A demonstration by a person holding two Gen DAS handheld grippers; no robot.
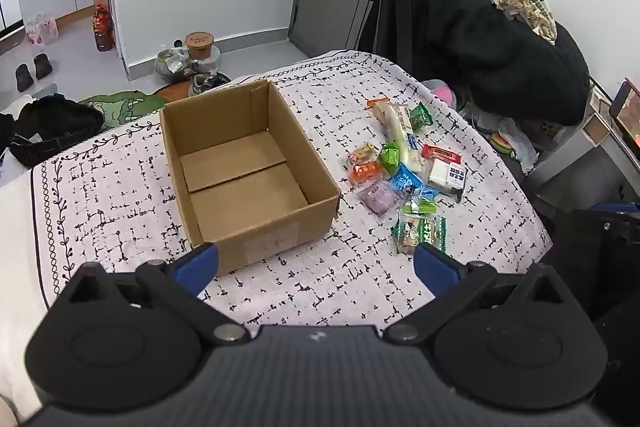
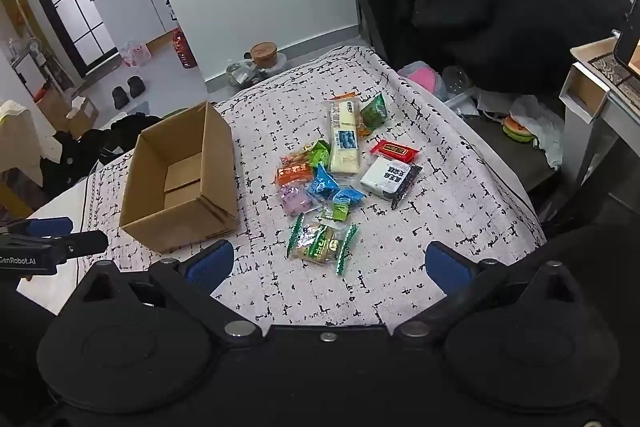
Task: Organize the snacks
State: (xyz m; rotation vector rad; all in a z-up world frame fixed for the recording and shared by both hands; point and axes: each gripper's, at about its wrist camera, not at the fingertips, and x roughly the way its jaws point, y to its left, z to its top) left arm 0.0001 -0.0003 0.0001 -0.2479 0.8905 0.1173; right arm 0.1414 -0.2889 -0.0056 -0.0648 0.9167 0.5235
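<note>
My left hand-held gripper (image 1: 316, 261) hangs with its jaws spread wide and nothing between them, angled down at the near edge of the cloth-covered surface (image 1: 120, 195), a white cover with black dashes. Directly ahead of it stands the open brown cardboard box (image 1: 240, 167), empty, its long axis running away from me. To the right of the box, apart from it, lies the cluster of wrapped snacks (image 2: 336, 171). My right hand-held gripper (image 2: 330, 261) is likewise fully open and empty, and it is the nearer of the two to the snacks: the green-and-white crimped packet (image 2: 322, 241) lies just beyond its fingertips, long axis crosswise to the jaws. Behind it sit small blue, purple and orange packets, then the long pale bar packet (image 2: 344, 143) pointing away from me. Nothing stands between the right hand-held gripper and the nearest packet; the box wall is the only obstacle on the way leftward. A heap of black clothing (image 2: 500, 7) lies beyond the right edge.
</note>
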